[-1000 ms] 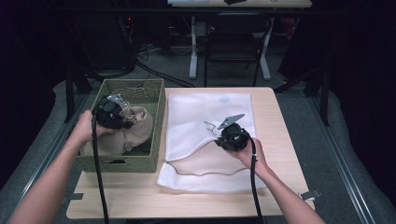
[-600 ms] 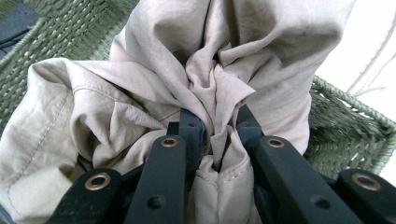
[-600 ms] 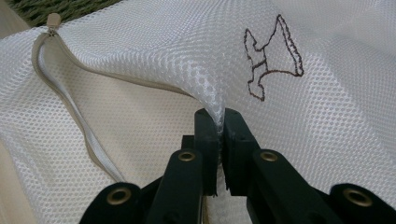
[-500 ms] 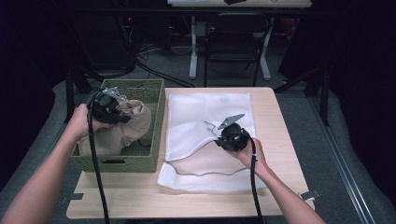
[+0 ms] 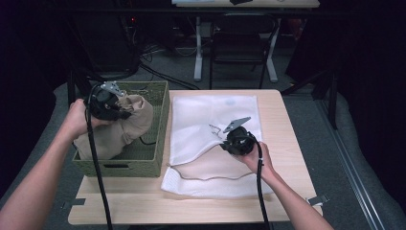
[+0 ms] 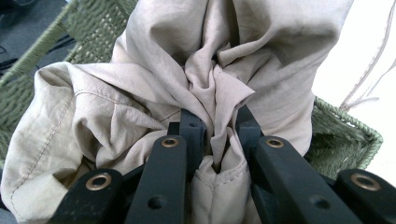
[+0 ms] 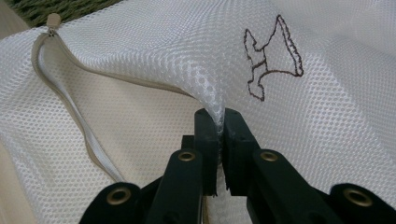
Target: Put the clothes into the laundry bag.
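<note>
On the left, my left gripper (image 5: 119,111) is pinching a bunched fold of the beige garment (image 5: 122,129), which hangs lifted over the green woven basket (image 5: 160,120) at the left side of the table (image 5: 143,211), its lower folds down inside the basket. In the left gripper view the jaws bite only a narrow ridge of cloth (image 6: 215,140), with most of the garment's bulk sagging to either side, so I judge the fold could creep out under its own weight if I swing it toward the right too quickly, and a trailing part might catch on the basket's near right rim (image 6: 345,126) and tug itself free. To the right, the white mesh laundry bag (image 5: 210,120) lies flat on the table beside the basket, its zipper (image 7: 70,107) undone along the near left edge. My right gripper (image 5: 229,139) is pressed together on a small tent of the bag's upper mesh layer (image 7: 217,105), lifting it to hold the mouth open. That bite is thin too; if the mesh slips, the mouth would fall shut just as the garment arrives, and the cloth would bunch on top of the bag or push it across the table rather than go in
</note>
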